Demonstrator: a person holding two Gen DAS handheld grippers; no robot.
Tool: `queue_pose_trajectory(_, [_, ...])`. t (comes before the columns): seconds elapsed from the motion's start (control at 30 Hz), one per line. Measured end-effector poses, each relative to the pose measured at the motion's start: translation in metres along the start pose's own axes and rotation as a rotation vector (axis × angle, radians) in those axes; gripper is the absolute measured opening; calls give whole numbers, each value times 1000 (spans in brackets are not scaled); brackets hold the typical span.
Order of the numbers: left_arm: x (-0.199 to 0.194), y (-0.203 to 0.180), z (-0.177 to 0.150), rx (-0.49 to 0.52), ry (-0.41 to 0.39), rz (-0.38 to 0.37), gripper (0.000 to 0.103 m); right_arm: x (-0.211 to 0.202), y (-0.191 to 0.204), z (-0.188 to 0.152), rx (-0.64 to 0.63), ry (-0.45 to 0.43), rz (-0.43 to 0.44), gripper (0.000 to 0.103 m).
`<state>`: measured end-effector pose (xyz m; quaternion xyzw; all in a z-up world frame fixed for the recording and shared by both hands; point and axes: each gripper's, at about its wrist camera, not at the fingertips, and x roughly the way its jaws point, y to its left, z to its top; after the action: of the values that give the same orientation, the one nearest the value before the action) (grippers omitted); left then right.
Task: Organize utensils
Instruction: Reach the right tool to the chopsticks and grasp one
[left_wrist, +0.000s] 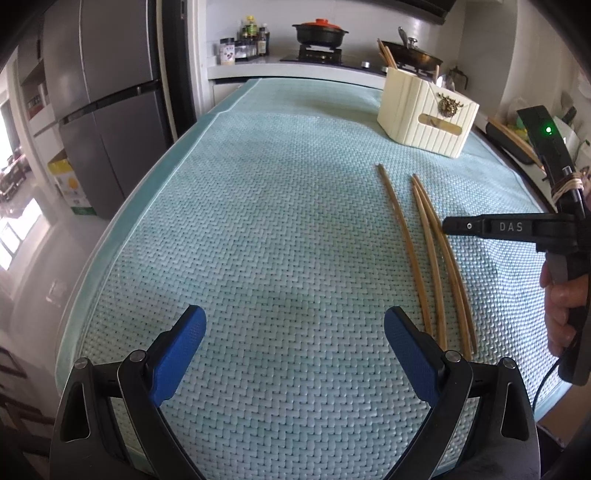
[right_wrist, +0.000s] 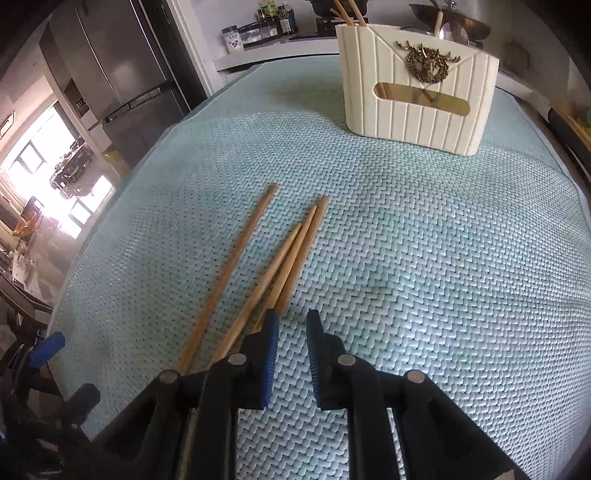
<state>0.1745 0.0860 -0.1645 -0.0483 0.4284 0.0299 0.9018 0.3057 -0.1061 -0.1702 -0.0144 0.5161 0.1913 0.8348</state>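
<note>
We see four loose chopsticks flat on the teal woven mat, toward its right half, well short of the cream holder. Long axes run roughly parallel, from the near edge of the mat toward the holder. Split: one chopstick alone on the left, three bunched to its right, their near ends converging in the right wrist view. Which end is the tip we can't tell.

Holder stands upright at the far right of the mat, ribbed front, brass stag badge, slot window. At least two chopsticks already stick up out of its left side; spoon handles show at its right, count unclear.

Left gripper: jaws spread wide, nothing between them, hovering over bare mat left of the chopsticks.

Right gripper: jaws nearly closed, only a narrow gap with bare mat showing through it, so clenched on nothing. Its left finger sits over the near ends of the bunched three; contact we can't tell. In the left wrist view its black finger reaches in from the right, over the rightmost chopsticks.

Counts: four loose chopsticks, one holder, two grippers.
</note>
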Motion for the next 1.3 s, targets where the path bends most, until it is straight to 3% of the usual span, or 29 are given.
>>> queue_pose_trajectory(0.23, [3, -1, 0, 9, 6, 0, 98, -3, 4, 3, 45, -14, 52, 19])
queue_pose_trajectory(0.37, [6, 0, 0, 9, 19, -2, 98, 4, 18, 5, -33, -9, -16, 19])
queue_pose_trajectory(0.47, [5, -1, 0, 13, 18, -1, 98, 8, 14, 12, -27, 10, -17, 19])
queue_pose_trajectory(0.53, [6, -1, 0, 14, 18, -1, 98, 7, 11, 12, -61, 12, -76, 17])
queue_pose_trajectory(0.77, [9, -6, 0, 28, 24, -8, 98, -12, -32, -13, -53, 13, -188, 13])
queue_pose_trajectory(0.83, [9, -7, 0, 33, 24, -10, 97, -18, -47, -17, -6, 18, -227, 18])
queue_pose_trajectory(0.93, [10, -9, 0, 36, 27, -13, 98, -30, -50, -15, 42, -40, -110, 21])
queue_pose_trajectory(1.0, [10, -10, 1, 37, 26, -13, 98, -28, -42, -8, 42, -49, -20, 31])
queue_pose_trajectory(1.1, [7, -9, 3, 38, 18, -8, 98, -10, -12, 6, 9, -36, 62, 31])
queue_pose_trajectory(1.2, [4, -5, 2, 31, 14, 3, 98, 22, 14, 16, -57, 28, 48, 31])
queue_pose_trajectory(1.23, [5, -3, 2, 27, 18, 6, 98, 23, 20, 18, -92, -10, 32, 31])
queue_pose_trajectory(1.3, [4, 1, 1, 16, 22, 9, 98, 25, 28, 24, -160, 21, -44, 29])
